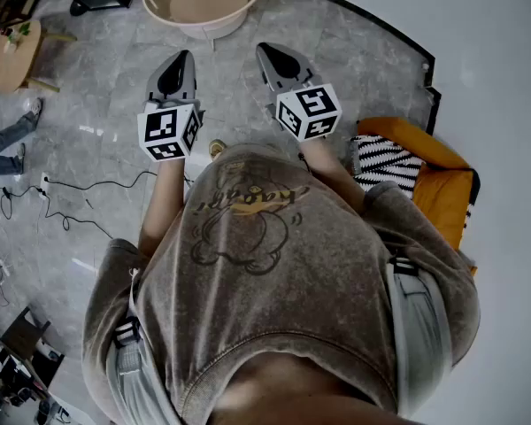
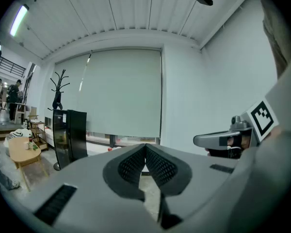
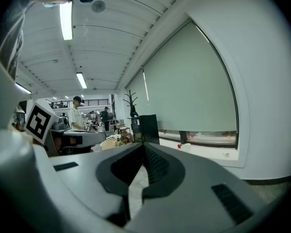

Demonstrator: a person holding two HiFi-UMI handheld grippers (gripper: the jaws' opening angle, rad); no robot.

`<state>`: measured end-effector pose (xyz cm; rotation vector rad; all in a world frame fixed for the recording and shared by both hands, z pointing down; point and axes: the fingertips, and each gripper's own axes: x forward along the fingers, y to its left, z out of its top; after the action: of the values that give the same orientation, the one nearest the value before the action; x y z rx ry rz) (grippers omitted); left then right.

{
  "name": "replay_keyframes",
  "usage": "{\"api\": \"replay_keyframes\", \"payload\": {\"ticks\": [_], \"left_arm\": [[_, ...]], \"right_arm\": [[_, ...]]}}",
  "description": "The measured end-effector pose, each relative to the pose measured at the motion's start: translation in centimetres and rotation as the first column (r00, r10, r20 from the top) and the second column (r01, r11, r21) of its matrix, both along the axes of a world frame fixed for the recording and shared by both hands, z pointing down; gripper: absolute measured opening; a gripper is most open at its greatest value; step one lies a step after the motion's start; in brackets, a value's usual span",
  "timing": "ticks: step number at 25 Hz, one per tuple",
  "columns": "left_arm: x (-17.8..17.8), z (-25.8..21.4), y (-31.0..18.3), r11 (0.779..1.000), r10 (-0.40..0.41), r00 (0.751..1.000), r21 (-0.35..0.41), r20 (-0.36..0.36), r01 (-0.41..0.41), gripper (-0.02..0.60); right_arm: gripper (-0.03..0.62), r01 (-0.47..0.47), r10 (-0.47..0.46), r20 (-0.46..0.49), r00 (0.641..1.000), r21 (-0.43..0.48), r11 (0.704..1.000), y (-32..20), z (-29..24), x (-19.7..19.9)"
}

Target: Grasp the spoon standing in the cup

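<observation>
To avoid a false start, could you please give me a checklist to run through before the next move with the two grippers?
1. Cup and spoon in sight: not ok; neither shows in any view.
2. Left gripper empty: ok; its jaws are together with nothing between them.
3. Right gripper empty: ok; its jaws are together with nothing between them.
4. Jaws open for a grasp: not ok; both grippers are shut.
5. Grippers apart from each other: ok; the head view shows a gap of floor between them.
6. Which way to go for the cup: cannot tell.
</observation>
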<state>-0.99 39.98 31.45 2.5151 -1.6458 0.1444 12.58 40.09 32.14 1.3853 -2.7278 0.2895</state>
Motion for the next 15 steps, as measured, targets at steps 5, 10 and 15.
{"api": "replay_keyframes", "payload": {"ticks": [5,10,15], "left_arm": [[0.0,0.2,-0.5,1.000,0.007,1.000,-0.001,0.006,-0.007,0.017],[-0.5,0.5,-0.9,1.000,0.023,1.000,-0.009,0.003,-0.023,0.017],[-1.7,1.0,-1.1,0.999,0.050,0.999,-0.013,-0.007,-0.050,0.017]], "right_arm": [[0.018,0.000,0.000,-0.003,1.000,-0.007,1.000,-0.3,0.4,-0.1],[0.019,-0.011,0.011,0.007,1.000,-0.022,1.000,-0.6,0.7,-0.5],[0.019,-0.044,0.044,0.008,0.999,-0.022,0.999,-0.3,1.0,-1.1]]}}
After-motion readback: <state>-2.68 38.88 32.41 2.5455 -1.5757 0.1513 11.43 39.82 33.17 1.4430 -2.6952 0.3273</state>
